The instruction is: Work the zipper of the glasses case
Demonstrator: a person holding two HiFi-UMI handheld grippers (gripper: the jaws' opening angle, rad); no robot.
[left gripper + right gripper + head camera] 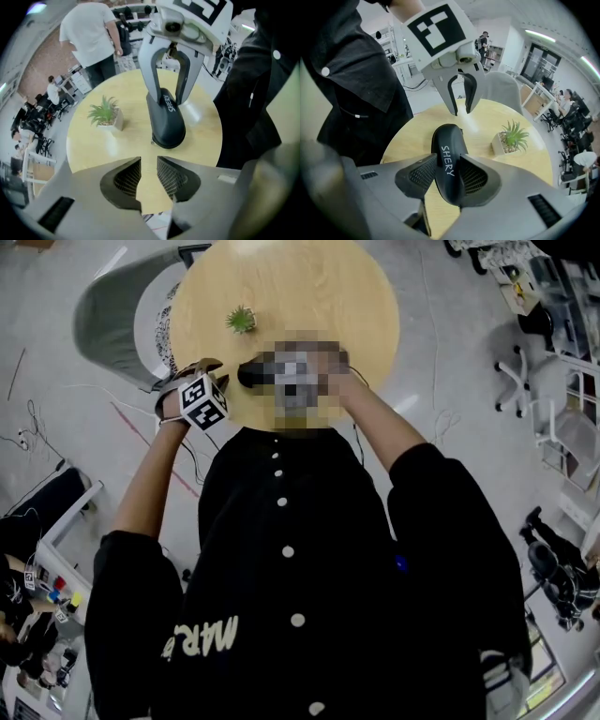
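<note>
Grips the glasses case across its near end with the right gripper, pads pressed hard on both black flanks; judged as an anchor, to stop the shell sliding under any pull on the zipper. Keeps the case lying flat on the round wooden table, on the side nearest the body, within easy reach of both tools.

Hangs the left gripper just short of the case's other end, jaws parted, nothing between the pads but bare tabletop; apart from the case, not touching. Faces a small metal bit at that end, probably the zipper pull, too small to confirm.

Looks closed along the visible seam; gives no view of any contents.

Further off, leaves a small white pot holding a green plant, well clear of the work.
</note>
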